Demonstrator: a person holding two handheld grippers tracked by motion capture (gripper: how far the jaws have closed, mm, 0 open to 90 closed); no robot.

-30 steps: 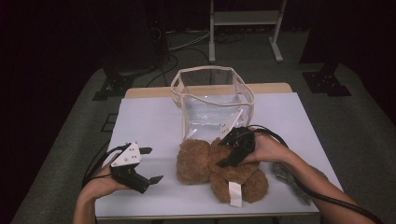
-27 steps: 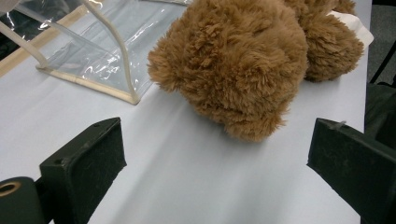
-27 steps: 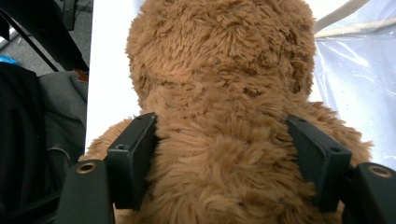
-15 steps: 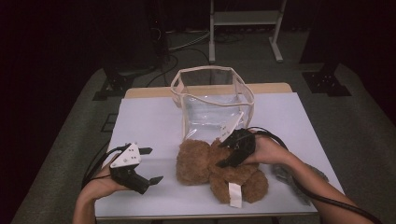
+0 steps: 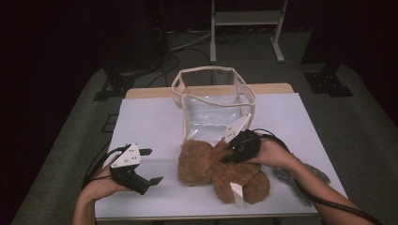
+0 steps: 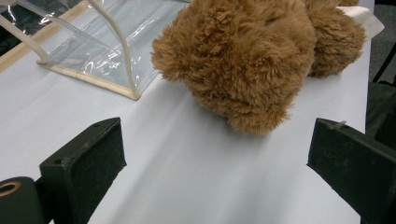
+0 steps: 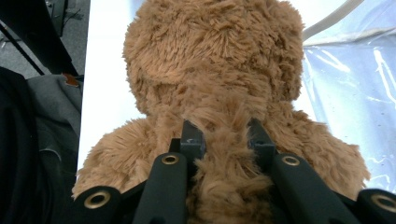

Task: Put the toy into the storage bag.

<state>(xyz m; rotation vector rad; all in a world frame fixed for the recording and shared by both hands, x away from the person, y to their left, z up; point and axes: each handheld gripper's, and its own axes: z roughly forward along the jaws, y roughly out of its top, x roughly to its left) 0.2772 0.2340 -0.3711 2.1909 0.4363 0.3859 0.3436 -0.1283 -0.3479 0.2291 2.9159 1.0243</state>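
Teddy bear (image 5: 220, 168): right gripper (image 7: 223, 140) jaws just closed, apparently pinching its fur; left gripper (image 5: 149, 165) jaws wide.

A clear plastic bag (image 5: 213, 105) with cream trim stands open at the table's (image 5: 150, 126) far middle. The table carries a white cover. A grey cloth (image 5: 300, 176) lies at its near right edge. A metal stand (image 5: 246, 21) occupies the floor beyond.

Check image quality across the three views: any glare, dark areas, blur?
High view: room beyond the table is almost black, the sheet evenly lit. Left gripper view: streaky glare on the clear bag, left claw pads soft-edged. Right gripper view: tabletop blown out white behind the teddy bear, fur sharp.
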